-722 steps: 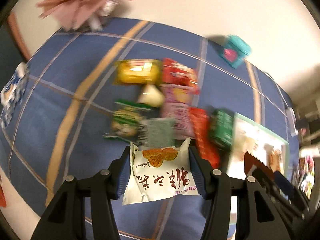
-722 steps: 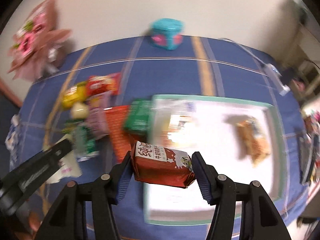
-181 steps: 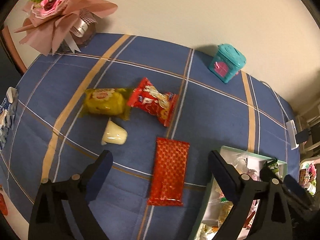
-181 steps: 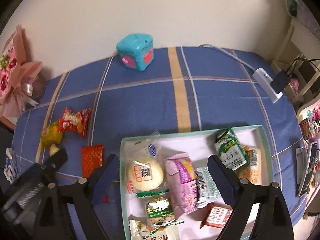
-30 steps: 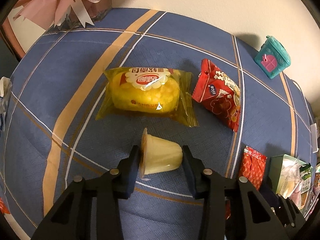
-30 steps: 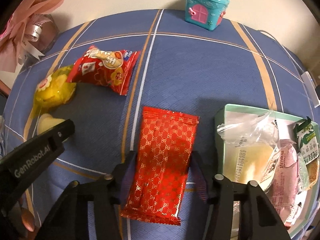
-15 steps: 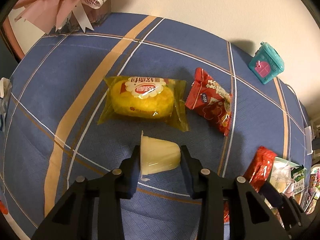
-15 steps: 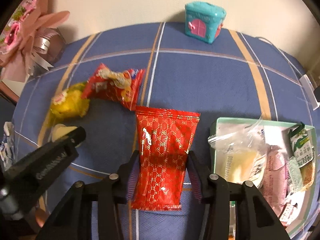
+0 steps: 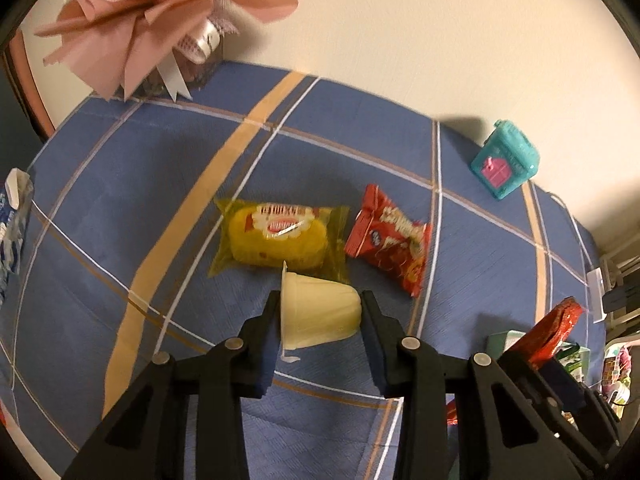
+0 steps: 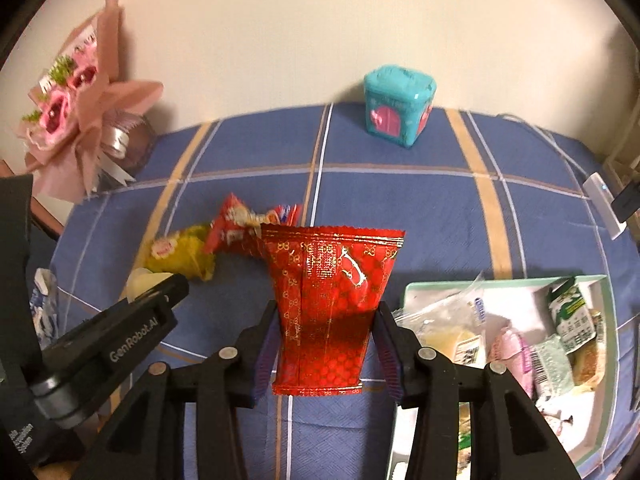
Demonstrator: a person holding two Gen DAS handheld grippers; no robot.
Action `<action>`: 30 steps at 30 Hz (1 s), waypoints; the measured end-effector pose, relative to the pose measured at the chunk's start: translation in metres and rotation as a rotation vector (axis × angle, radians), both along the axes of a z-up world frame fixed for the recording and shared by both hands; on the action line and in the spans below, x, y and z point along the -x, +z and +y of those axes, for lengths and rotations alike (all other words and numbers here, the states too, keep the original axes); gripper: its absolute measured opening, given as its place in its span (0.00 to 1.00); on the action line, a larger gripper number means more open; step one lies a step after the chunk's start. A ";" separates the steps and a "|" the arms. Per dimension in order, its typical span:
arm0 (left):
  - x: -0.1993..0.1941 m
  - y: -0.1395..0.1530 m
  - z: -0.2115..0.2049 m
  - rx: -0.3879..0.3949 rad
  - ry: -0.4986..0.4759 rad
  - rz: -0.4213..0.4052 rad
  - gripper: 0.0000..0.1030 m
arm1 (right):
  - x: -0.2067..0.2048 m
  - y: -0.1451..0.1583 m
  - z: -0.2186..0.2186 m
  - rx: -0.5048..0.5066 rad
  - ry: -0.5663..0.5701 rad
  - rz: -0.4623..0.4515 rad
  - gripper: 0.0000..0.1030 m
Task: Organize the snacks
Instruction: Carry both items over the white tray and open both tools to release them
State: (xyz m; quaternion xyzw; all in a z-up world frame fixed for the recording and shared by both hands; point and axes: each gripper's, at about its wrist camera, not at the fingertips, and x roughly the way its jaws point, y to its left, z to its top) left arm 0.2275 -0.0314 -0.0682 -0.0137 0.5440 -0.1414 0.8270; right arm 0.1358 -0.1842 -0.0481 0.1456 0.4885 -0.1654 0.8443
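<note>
While I hold both loads above the blue counter [image 9: 120,200], my left tool [image 9: 320,312] is clamped on a jelly cup [image 9: 318,312] lying sideways between its jaws, rim to the left, and my right tool [image 10: 324,332] is clamped on a red packet [image 10: 328,304] that stands up from the jaws. Two snacks remain on the cloth, the yellow cake [image 9: 278,236] and, just right of it, the red bag [image 9: 390,238]; the tray [image 10: 504,283] of sorted snacks sits far right. I judge the smooth tapered cup could squirt out if I squeeze harder or tilt, and the slick packet could slide or fold. The tray's near end is cut off, so I cannot see free space there.
</note>
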 end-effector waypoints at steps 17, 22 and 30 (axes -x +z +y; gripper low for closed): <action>0.034 0.068 -0.030 0.043 -0.088 -0.132 0.38 | 0.056 0.051 -0.068 0.073 -0.156 -0.047 0.47; 0.050 0.084 -0.047 0.068 -0.135 -0.151 0.38 | 0.082 0.073 -0.099 0.080 -0.227 -0.063 0.47; 0.082 0.093 -0.080 0.086 -0.214 -0.135 0.38 | 0.115 0.088 -0.129 0.081 -0.310 -0.063 0.47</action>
